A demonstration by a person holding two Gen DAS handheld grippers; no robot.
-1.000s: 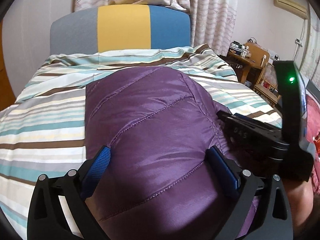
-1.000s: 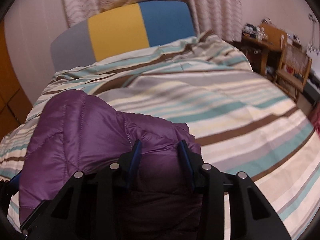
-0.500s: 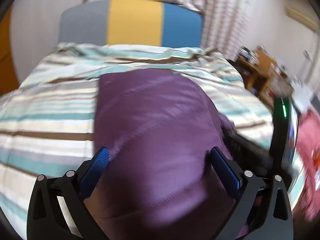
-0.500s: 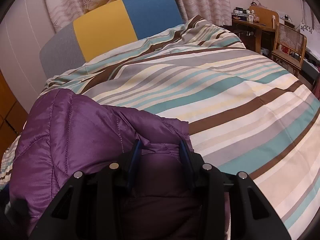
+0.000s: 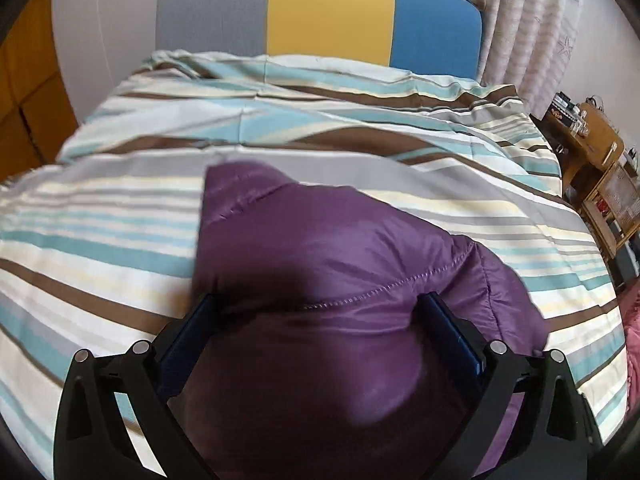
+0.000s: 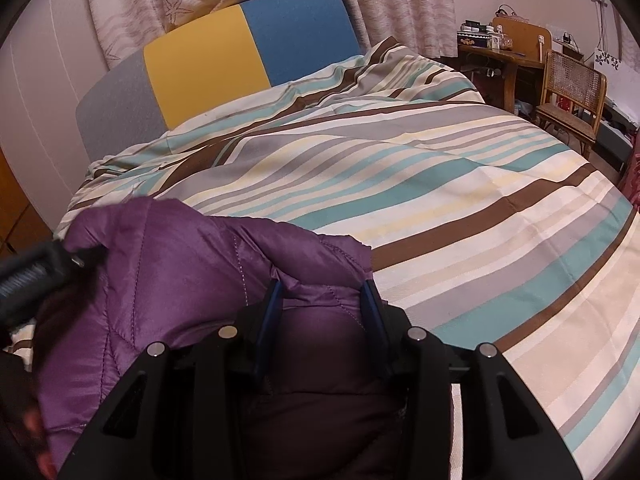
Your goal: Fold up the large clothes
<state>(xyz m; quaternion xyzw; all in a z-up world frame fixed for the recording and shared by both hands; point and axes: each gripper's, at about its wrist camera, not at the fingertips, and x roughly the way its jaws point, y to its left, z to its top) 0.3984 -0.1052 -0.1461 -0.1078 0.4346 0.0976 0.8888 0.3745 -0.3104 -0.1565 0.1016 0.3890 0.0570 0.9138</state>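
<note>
1. We work on a bed whose striped duvet [image 6: 460, 184] fills most of both views; it lies fairly flat and gives us a broad surface, with plenty of bare cover beyond the garment.

2. The purple quilted jacket [image 5: 340, 248] sits at the near edge of the bed, bunched into a thick, rounded bundle rather than spread out. We judge it already doubled over at least once (its layers look stacked in the right wrist view), but the outline is lumpy and uneven, so the fold is not finished. Sleeves and hem cannot be told apart from here.

3. What seems left: flatten the puffed padding, square the edges, and probably make one more fold before the bundle counts as neat.

4. Our left gripper [image 5: 320, 320] stands with its jaws wide, straddling a broad hump of the jacket; whether the pads press in or merely flank the fabric, we cannot tell.

5. Our right gripper [image 6: 320, 304] has a narrower gap, and a ridge of jacket fabric fills it, touching both blue pads, so we read it as gripping the jacket.

6. The left gripper's dark body also shows blurred at the left edge of the right wrist view, against the jacket.
</note>
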